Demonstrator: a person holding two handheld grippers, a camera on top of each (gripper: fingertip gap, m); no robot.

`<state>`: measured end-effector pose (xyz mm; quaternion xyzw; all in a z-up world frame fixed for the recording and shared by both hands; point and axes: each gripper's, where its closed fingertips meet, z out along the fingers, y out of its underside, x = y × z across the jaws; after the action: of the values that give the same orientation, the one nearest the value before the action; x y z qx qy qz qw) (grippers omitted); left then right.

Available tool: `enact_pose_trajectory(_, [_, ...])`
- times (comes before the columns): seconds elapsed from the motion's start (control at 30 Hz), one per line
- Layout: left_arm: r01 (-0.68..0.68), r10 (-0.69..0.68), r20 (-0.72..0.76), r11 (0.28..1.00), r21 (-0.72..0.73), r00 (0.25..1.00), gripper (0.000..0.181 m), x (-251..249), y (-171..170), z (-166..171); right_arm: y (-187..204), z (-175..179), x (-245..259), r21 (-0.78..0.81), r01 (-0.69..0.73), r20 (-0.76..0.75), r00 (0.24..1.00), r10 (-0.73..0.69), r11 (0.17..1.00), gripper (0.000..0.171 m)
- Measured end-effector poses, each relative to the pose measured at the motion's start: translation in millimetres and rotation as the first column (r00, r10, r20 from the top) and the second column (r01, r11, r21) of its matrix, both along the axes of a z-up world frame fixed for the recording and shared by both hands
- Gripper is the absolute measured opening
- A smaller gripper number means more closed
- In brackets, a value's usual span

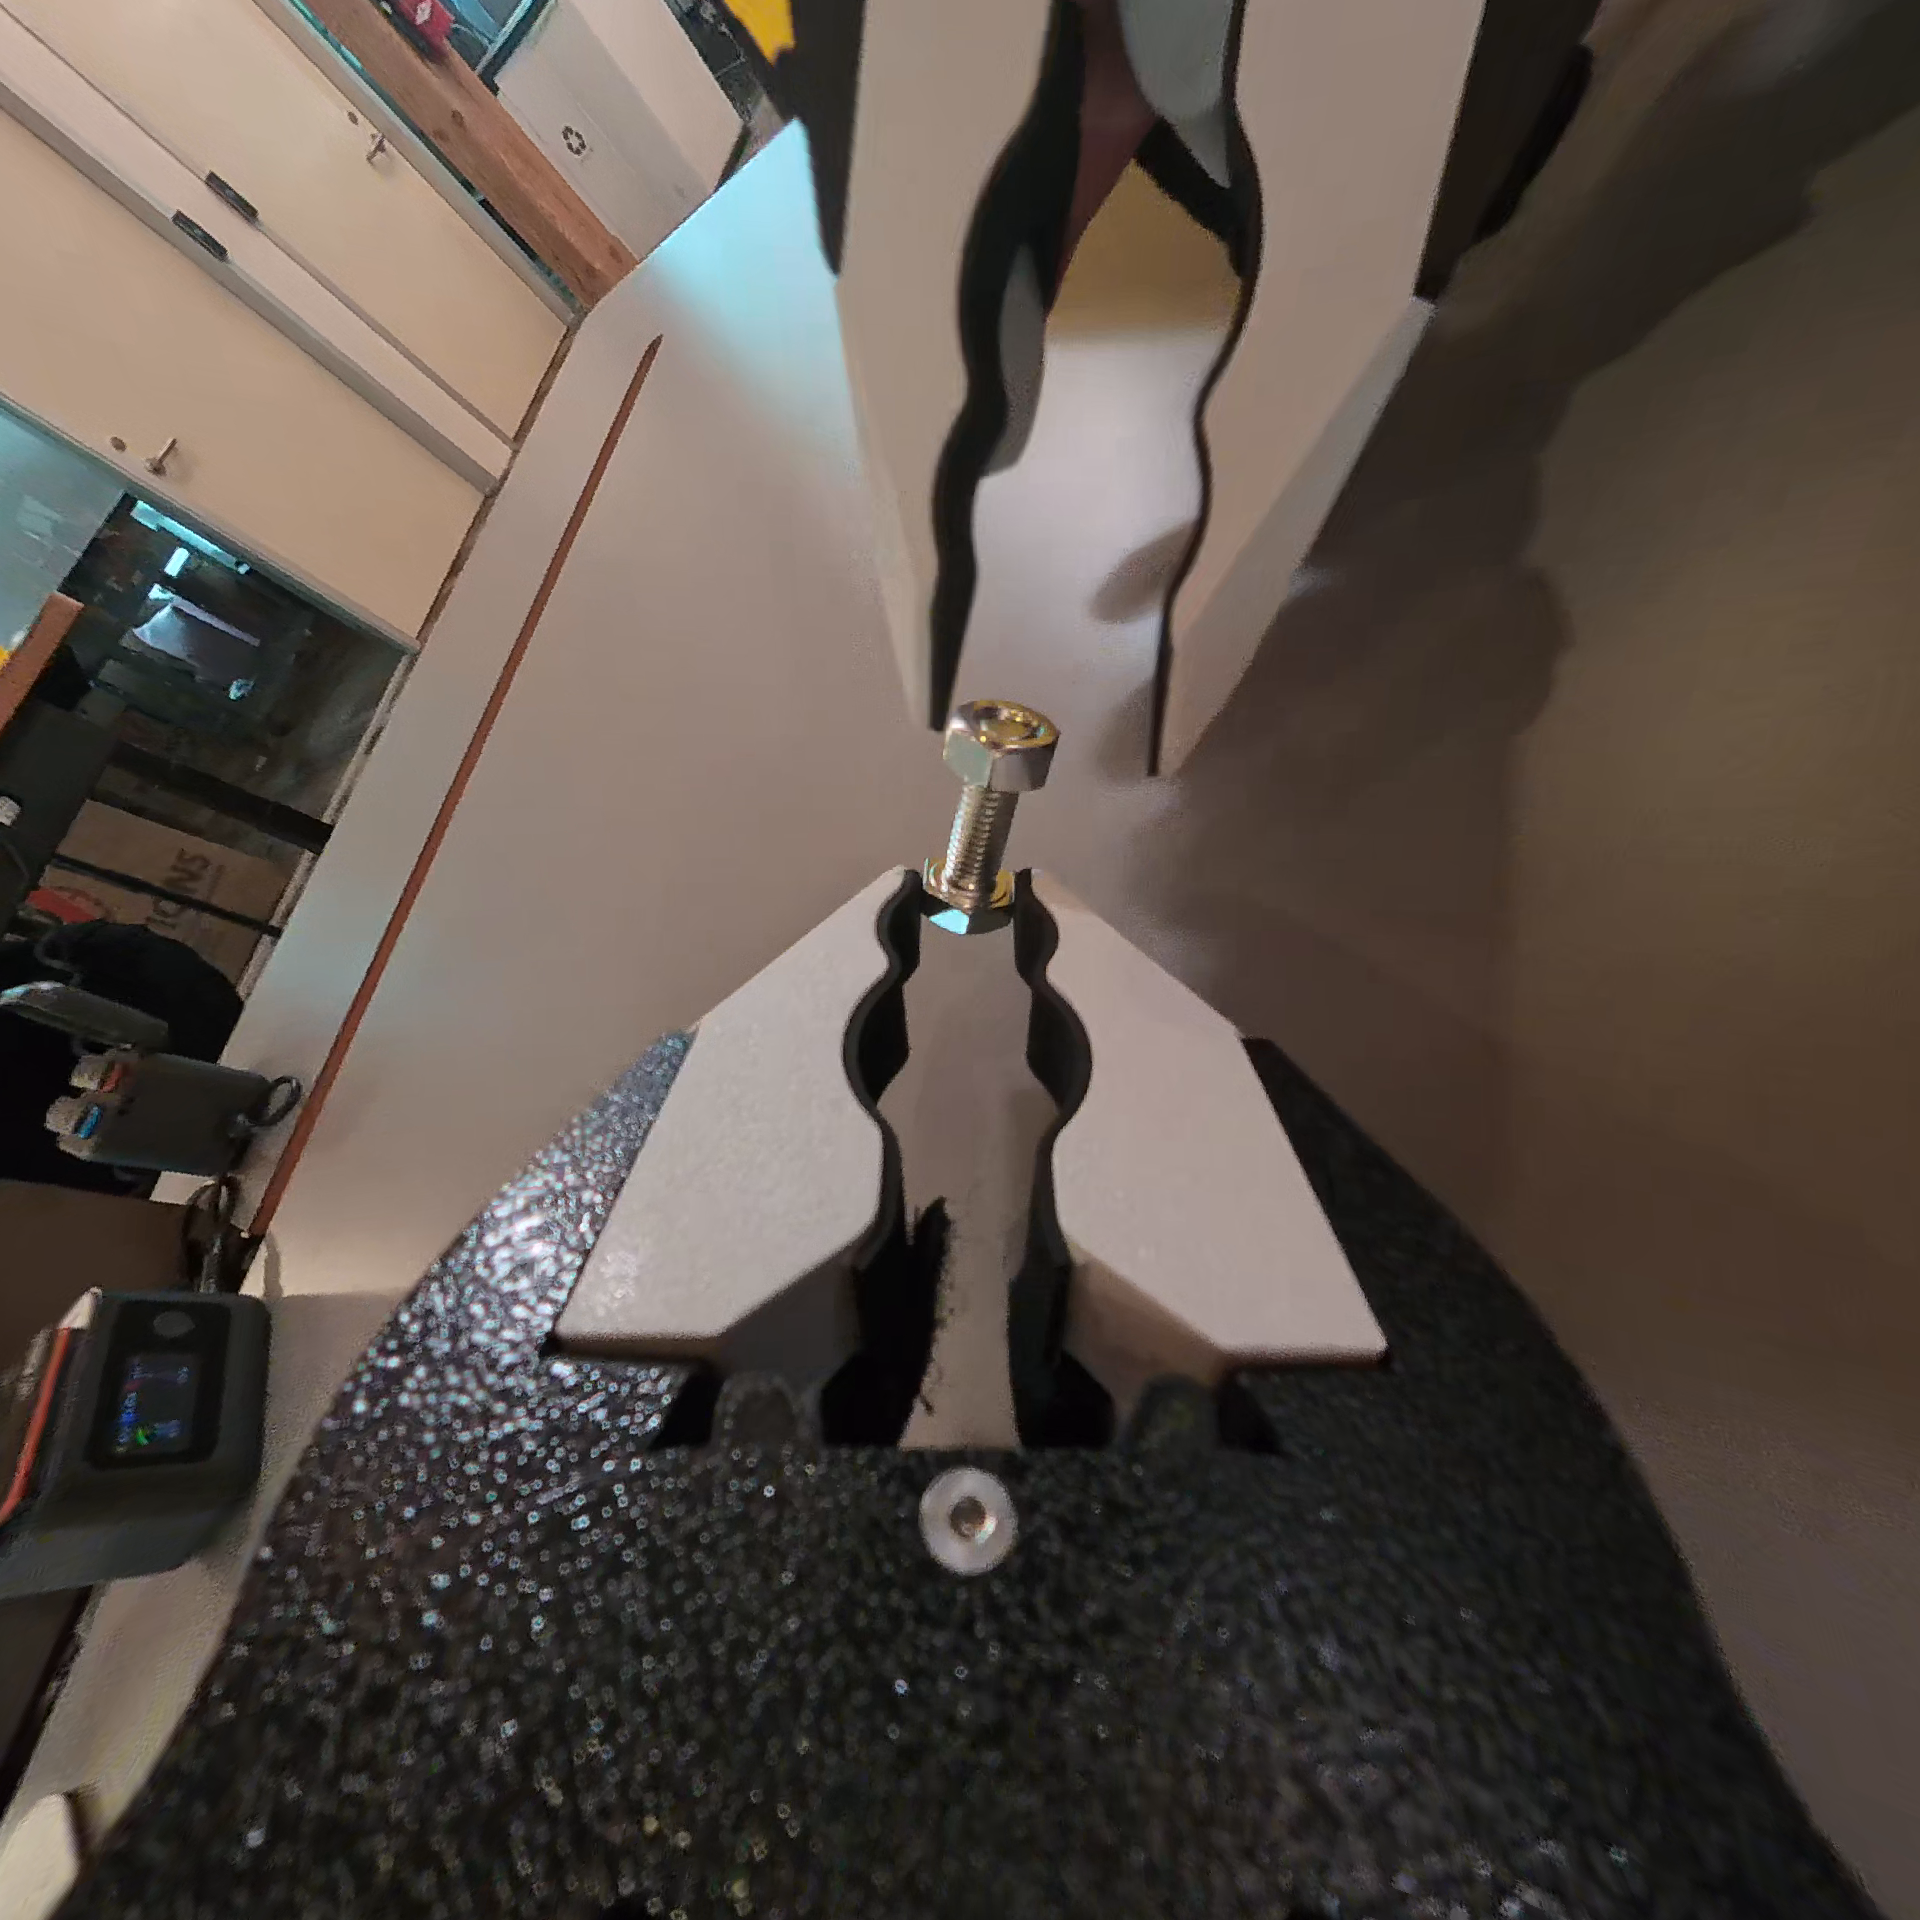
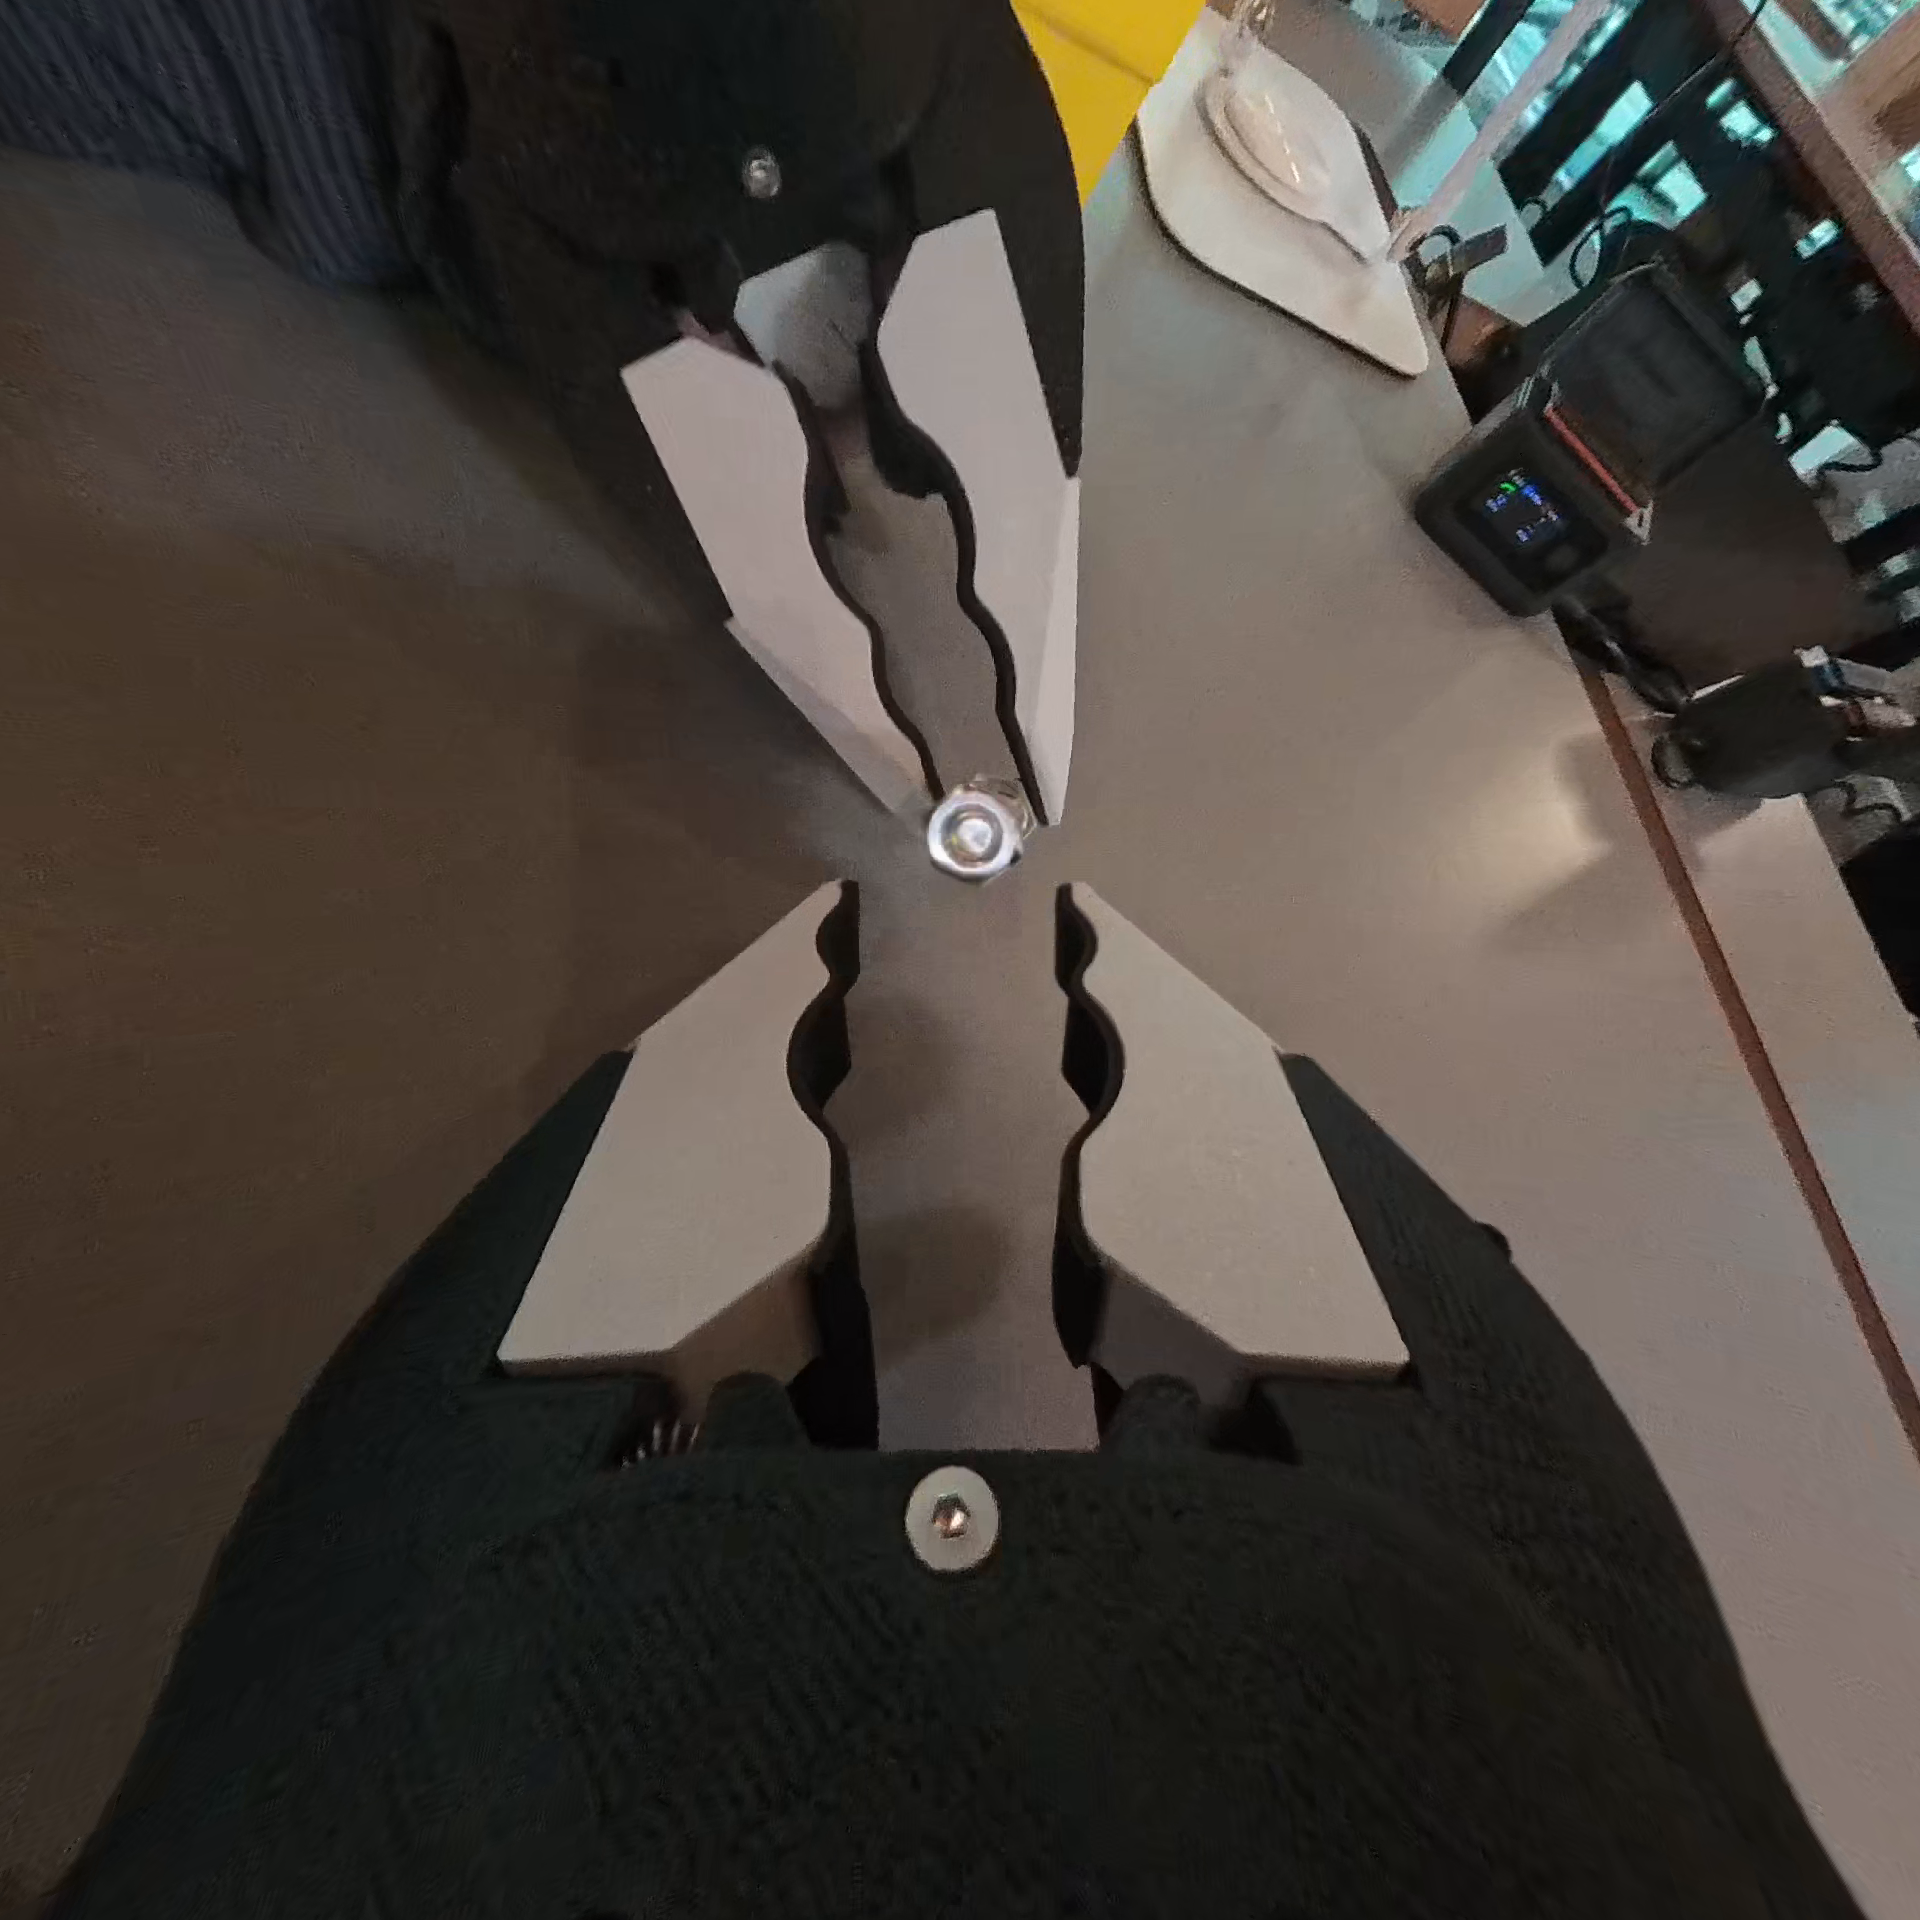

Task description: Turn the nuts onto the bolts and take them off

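My left gripper [image 1: 971,885] is shut on the head end of a silver bolt [image 1: 975,831] and holds it above the white table [image 1: 675,623]. The thread points away from it. A silver hex nut [image 1: 1000,743] sits on the far end of the thread. My right gripper [image 2: 956,894] is open and faces the bolt end-on, its fingertips just short of the nut [image 2: 974,834]. In the left wrist view the right gripper [image 1: 1049,743] comes in from the top, with the nut close to one of its fingertips. In the right wrist view the left gripper [image 2: 982,810] comes in from the top.
A small black device with a lit screen [image 2: 1527,520] and cables lie near the table's edge; it also shows in the left wrist view [image 1: 145,1423]. A white mat with a glass [image 2: 1299,187] lies farther back. Cabinets [image 1: 260,343] stand beyond the table. Both grippers' tips are close together, under 4 cm apart.
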<state>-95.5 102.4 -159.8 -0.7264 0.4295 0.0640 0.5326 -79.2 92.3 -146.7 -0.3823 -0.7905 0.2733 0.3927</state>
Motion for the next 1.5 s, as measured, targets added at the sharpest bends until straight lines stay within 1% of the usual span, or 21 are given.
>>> enact_pose_trajectory(0.03, [-0.006,0.006,0.014,1.0,-0.007,1.0,0.016,-1,0,0,-3,-2,0,-0.012,-0.008,0.015,1.0,0.009,1.0,0.036])
enact_pose_trajectory(0.1, [-0.01,0.01,0.019,1.0,-0.012,1.0,0.016,-1,1,0,-10,-5,-1,-0.014,-0.032,0.023,0.999,0.033,0.999,0.042])
enact_pose_trajectory(0.17, [-0.006,0.006,0.009,1.0,-0.006,1.0,0.016,-1,1,0,-19,-1,-6,-0.007,-0.06,-0.02,0.998,0.06,0.998,0.048])
enact_pose_trajectory(0.23, [-0.006,0.006,-0.004,1.0,-0.003,1.0,0.016,0,1,0,-33,3,-11,-0.023,-0.097,-0.06,0.994,0.095,0.995,0.061])
enact_pose_trajectory(0.27, [-0.018,0.018,0.001,1.0,-0.007,1.0,0.016,-1,1,0,-36,5,-13,-0.015,-0.106,-0.078,0.991,0.104,0.994,0.062])
enact_pose_trajectory(0.33, [-0.056,0.057,0.051,0.998,-0.026,0.997,0.016,-4,4,2,-28,13,-19,0.016,-0.065,-0.143,0.987,0.067,0.998,0.064])
enact_pose_trajectory(0.37, [-0.08,0.083,0.099,0.996,-0.038,0.992,0.016,-5,5,6,-22,20,-21,0.004,-0.037,-0.183,0.982,0.037,0.999,0.065])
enact_pose_trajectory(0.43, [-0.102,0.113,0.274,0.993,-0.054,0.955,0.015,-2,8,23,-14,36,-23,-0.09,-0.003,-0.254,0.967,-0.02,0.996,0.064])
enact_pose_trajectory(0.5, [-0.111,0.134,0.436,0.991,-0.08,0.89,0.016,-1,9,37,-14,53,-24,-0.211,-0.016,-0.312,0.949,-0.052,0.977,0.064])
enact_pose_trajectory(0.57, [-0.135,0.162,0.531,0.987,-0.089,0.832,0.015,-5,11,46,-20,66,-24,-0.295,-0.051,-0.355,0.933,-0.059,0.954,0.065])
enact_pose_trajectory(0.67, [-0.16,0.191,0.644,0.981,-0.106,0.741,0.015,-12,12,56,-25,72,-25,-0.345,-0.074,-0.381,0.922,-0.067,0.936,0.081])
enact_pose_trajectory(0.73, [-0.16,0.184,0.663,0.982,-0.098,0.726,0.015,-13,11,59,-28,73,-27,-0.363,-0.085,-0.388,0.919,-0.068,0.928,0.089])
enact_pose_trajectory(0.93, [-0.133,0.157,0.676,0.987,-0.087,0.72,0.015,-7,10,63,-37,79,-26,-0.418,-0.147,-0.408,0.912,-0.041,0.896,0.099])
enact_pose_trajectory(1.0, [-0.097,0.125,0.654,0.992,-0.079,0.746,0.015,2,8,63,-40,80,-25,-0.422,-0.163,-0.413,0.91,-0.029,0.892,0.1])
enact_pose_trajectory(1.1, [-0.009,0.049,0.577,0.997,-0.071,0.815,0.016,25,3,57,-50,77,-23,-0.42,-0.203,-0.403,0.915,0.019,0.885,0.102])
enact_pose_trajectory(1.17, [-0.013,0.053,0.53,0.997,-0.078,0.846,0.016,30,5,51,-53,77,-23,-0.401,-0.21,-0.409,0.912,0.031,0.892,0.104])
enact_pose_trajectory(1.2, [-0.039,0.074,0.533,0.996,-0.077,0.843,0.016,25,7,51,-50,79,-23,-0.385,-0.199,-0.419,0.908,0.021,0.901,0.105])
enact_pose_trajectory(1.23, [-0.067,0.096,0.563,0.995,-0.073,0.821,0.016,19,9,54,-45,80,-23,-0.378,-0.186,-0.428,0.904,0.007,0.907,0.105])
enact_pose_trajectory(1.37, [-0.189,0.173,0.705,0.98,-0.056,0.688,0.015,-19,10,72,-38,84,-22,-0.405,-0.18,-0.431,0.902,-0.014,0.896,0.105])
enact_pose_trajectory(1.43, [-0.185,0.17,0.728,0.981,-0.061,0.664,0.015,-23,9,74,-41,82,-23,-0.4,-0.182,-0.43,0.903,-0.008,0.898,0.109])
enact_pose_trajectory(1.5, [-0.168,0.161,0.726,0.984,-0.063,0.668,0.015,-19,9,72,-43,81,-25,-0.39,-0.18,-0.434,0.901,-0.008,0.903,0.114])
